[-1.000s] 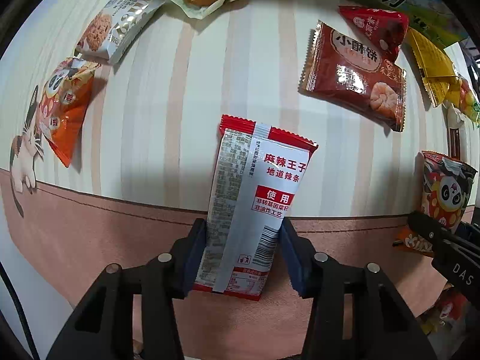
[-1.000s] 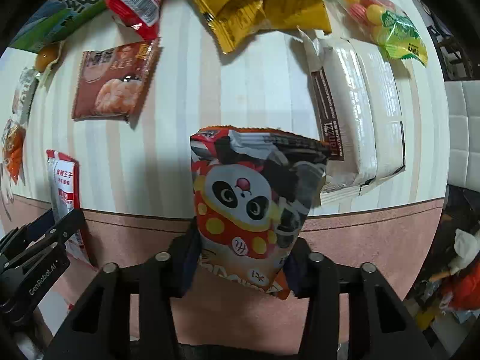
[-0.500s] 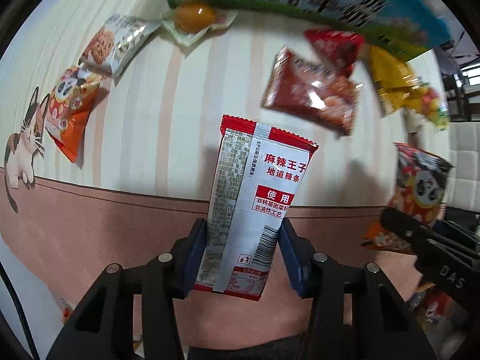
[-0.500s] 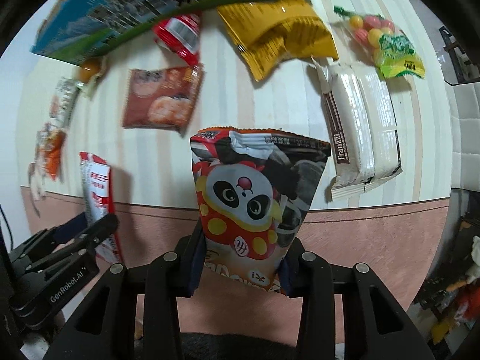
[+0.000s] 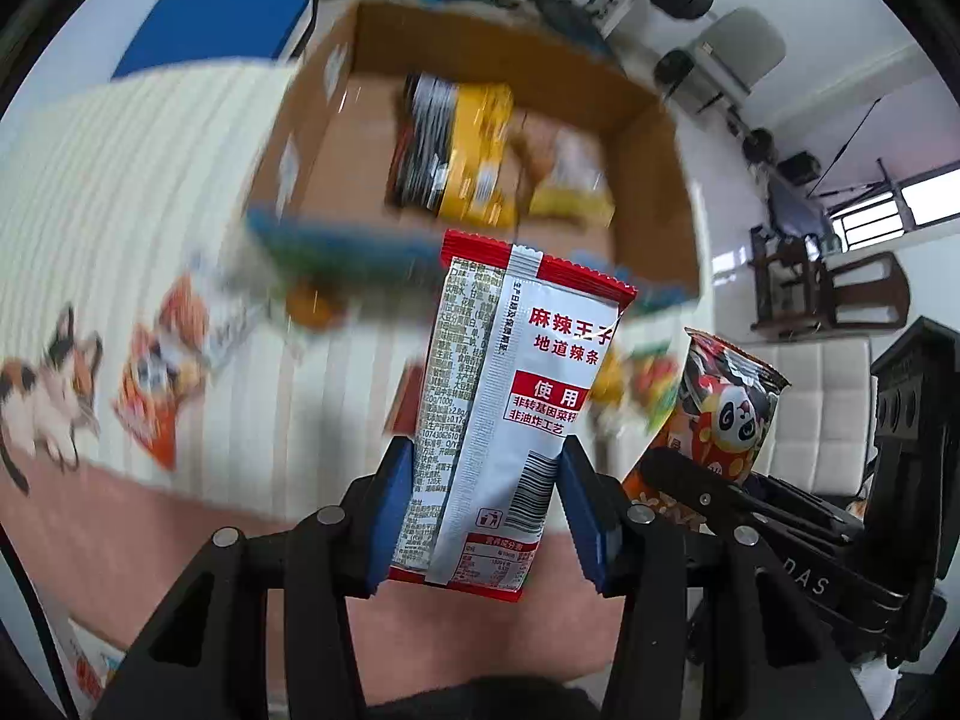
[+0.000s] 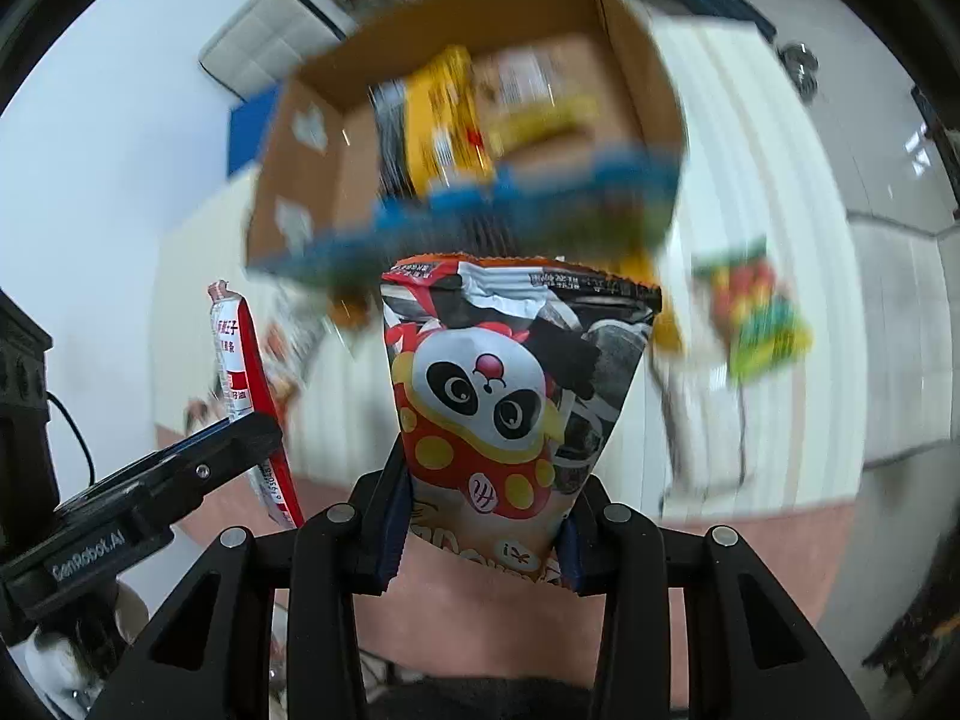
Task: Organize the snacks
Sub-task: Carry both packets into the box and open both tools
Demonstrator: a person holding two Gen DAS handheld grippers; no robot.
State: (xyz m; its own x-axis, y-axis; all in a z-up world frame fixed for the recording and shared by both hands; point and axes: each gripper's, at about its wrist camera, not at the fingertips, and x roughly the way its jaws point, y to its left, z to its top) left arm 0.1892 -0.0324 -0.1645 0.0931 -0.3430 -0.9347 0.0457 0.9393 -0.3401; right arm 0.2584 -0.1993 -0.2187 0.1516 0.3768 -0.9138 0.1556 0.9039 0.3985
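My left gripper (image 5: 487,510) is shut on a red and white spicy strip packet (image 5: 510,396), held upright above the table. My right gripper (image 6: 483,516) is shut on a panda snack bag (image 6: 510,402), also held upright. Each held snack shows in the other view: the panda bag (image 5: 720,414) to the right, the red and white packet (image 6: 246,384) to the left. Ahead is an open cardboard box (image 5: 324,114) with a blue-green front edge, also in the right wrist view (image 6: 624,18). Yellow and black snack bags (image 5: 462,150) lie inside it.
More snacks lie blurred on the striped tablecloth (image 5: 108,180): an orange panda bag (image 5: 156,384) at left and a bag of coloured candy (image 6: 756,312) at right. A cat picture (image 5: 48,384) marks the cloth's left edge. Chairs and equipment stand behind the table.
Both grippers have tilted up and lifted with their snacks. The view now looks over the table into the open cardboard box, where before it looked down at the tablecloth.
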